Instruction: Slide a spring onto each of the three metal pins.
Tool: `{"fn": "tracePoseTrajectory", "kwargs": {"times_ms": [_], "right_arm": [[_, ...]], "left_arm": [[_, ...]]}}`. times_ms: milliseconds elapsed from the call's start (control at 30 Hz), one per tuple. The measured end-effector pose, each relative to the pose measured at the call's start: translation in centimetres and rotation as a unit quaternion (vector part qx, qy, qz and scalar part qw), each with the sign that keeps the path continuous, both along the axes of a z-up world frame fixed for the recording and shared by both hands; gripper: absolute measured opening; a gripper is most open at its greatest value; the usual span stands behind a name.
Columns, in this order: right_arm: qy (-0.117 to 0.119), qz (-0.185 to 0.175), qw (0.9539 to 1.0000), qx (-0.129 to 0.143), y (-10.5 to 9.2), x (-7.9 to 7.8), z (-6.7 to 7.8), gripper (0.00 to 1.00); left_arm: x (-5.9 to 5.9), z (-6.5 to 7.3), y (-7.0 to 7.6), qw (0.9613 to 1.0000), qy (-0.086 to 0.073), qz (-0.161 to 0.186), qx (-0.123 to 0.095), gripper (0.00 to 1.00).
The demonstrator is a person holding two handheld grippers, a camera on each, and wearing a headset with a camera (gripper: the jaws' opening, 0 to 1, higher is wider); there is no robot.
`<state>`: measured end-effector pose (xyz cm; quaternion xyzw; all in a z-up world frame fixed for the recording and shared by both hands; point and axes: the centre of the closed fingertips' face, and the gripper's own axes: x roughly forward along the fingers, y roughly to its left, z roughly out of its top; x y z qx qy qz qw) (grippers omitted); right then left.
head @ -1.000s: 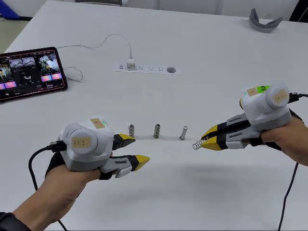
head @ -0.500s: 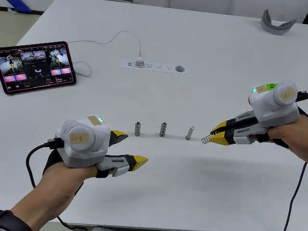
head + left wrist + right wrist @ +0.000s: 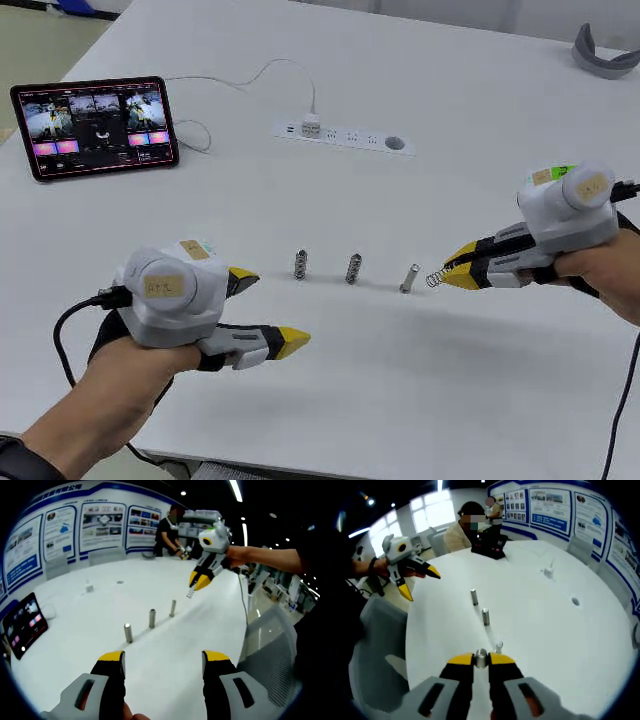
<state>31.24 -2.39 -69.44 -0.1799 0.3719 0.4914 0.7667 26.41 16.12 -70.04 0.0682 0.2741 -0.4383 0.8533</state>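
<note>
My right gripper (image 3: 458, 276) pinches a small coiled metal spring (image 3: 434, 279) in its nearly closed jaws, just beside the bare short steel pin (image 3: 410, 278). My left gripper (image 3: 275, 308) hovers near the first spring-covered pin (image 3: 300, 264), jaws spread wide.

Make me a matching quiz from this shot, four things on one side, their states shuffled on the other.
1 left gripper
2 right gripper
3 tablet
4 pin nearest the right gripper

A bare metal, nothing on it
B jaws open, empty
C screen lit
D shut on a spring

Pairs: 1-B, 2-D, 3-C, 4-A
</note>
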Motion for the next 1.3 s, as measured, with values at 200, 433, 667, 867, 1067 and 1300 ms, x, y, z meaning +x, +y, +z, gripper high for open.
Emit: {"fn": "tracePoseTrajectory", "kwargs": {"times_ms": [200, 433, 667, 867, 1067, 1300], "right_arm": [[-0.001, -0.008, 0.9999, -0.010, -0.4, 1.1, -0.9, 0.12], [0.001, -0.009, 0.9999, -0.009, -0.5, 2.0, -1.5, 0.12], [0.002, -0.008, 0.9999, -0.010, -0.4, 2.7, -1.8, 0.12], [0.004, 0.000, 0.9999, -0.015, -0.1, 2.9, -2.0, 0.12], [0.005, 0.004, 0.9998, -0.018, 0.3, 3.2, -2.1, 0.12], [0.011, 0.013, 0.9996, -0.025, 0.9, 3.4, -2.6, 0.12]], "left_arm": [[0.1, 0.0, 0.6, 1.0000, 0.002, 0.009, 0.000, 0.64], [0.3, -0.3, 1.3, 0.9998, 0.007, 0.018, 0.003, 0.64], [0.1, -0.5, 1.2, 0.9998, 0.010, 0.016, 0.005, 0.64], [0.1, -0.3, 1.1, 0.9997, 0.012, 0.019, -0.001, 0.63], [-0.1, -0.5, 1.4, 0.9997, 0.015, 0.021, 0.000, 0.63], [-0.2, -0.5, 1.7, 0.9996, 0.015, 0.022, 0.001, 0.63]]}}
